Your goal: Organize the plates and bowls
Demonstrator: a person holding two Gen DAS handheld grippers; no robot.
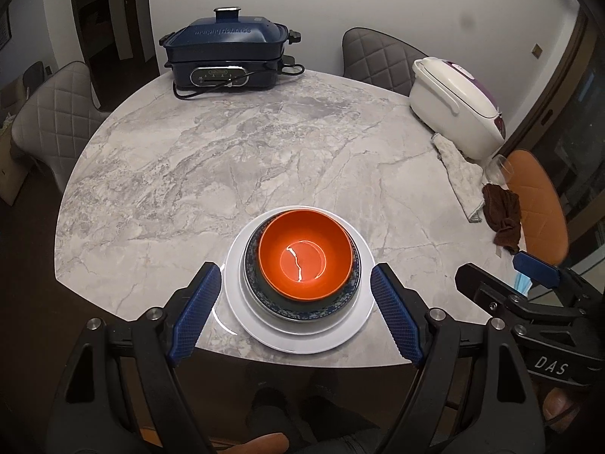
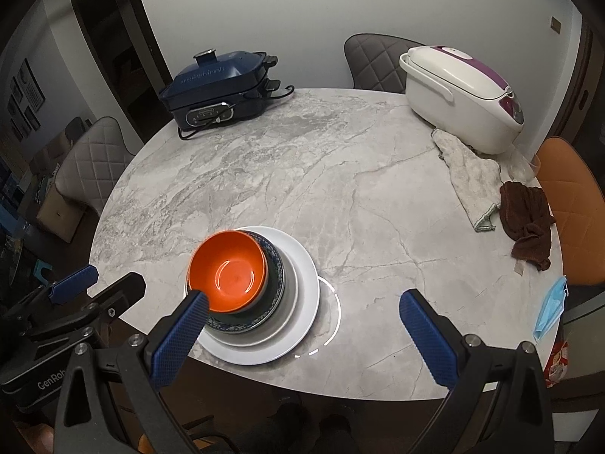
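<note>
Orange plastic bowl [image 1: 304,251] sits nested in blue patterned bowl [image 1: 302,302] on white round plate [image 1: 298,336], near marble counter [image 1: 227,151] edge. Left claw [image 1: 295,308] and right claw [image 2: 302,336] both released, empty.

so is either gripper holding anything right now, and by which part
Nothing is held. The left gripper is open astride the orange bowl stacked on the white plate, untouched; the right gripper is open and empty.

Glossy orange bowl [image 1: 305,253], polished marble table [image 1: 227,159]
</note>
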